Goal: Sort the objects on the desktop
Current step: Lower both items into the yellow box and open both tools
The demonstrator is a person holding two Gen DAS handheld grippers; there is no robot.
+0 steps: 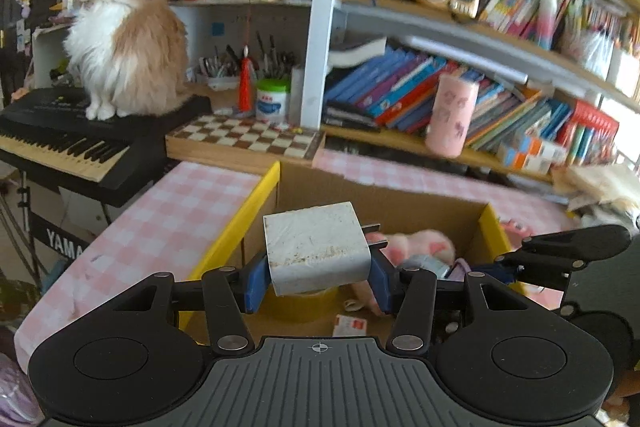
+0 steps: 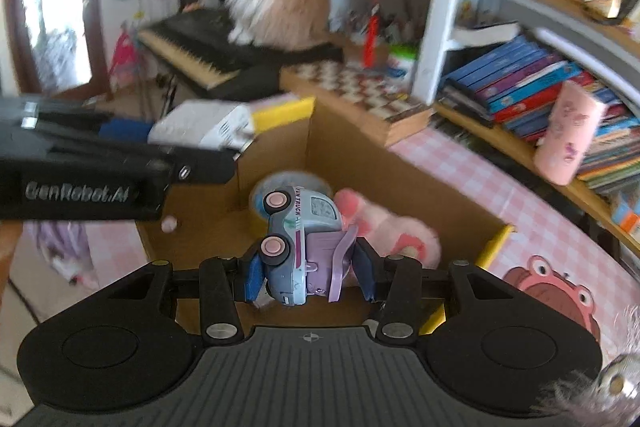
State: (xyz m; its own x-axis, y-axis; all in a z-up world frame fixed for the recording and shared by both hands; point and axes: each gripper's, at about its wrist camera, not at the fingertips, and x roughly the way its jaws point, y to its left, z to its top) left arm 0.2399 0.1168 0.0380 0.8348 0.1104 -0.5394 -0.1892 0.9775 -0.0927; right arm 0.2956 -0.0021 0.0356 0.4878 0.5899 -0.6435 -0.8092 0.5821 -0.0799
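My left gripper (image 1: 316,277) was clamped on a white charger (image 1: 316,247) and my right gripper (image 2: 308,277) on a toy truck (image 2: 302,239), both held above the open cardboard box (image 1: 400,197) on the desk.

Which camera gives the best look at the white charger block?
The left wrist view: the white charger block sits sharp and centred, clamped in the left gripper above the cardboard box, prongs visible. The right wrist view shows the charger only blurred, side-on at left.
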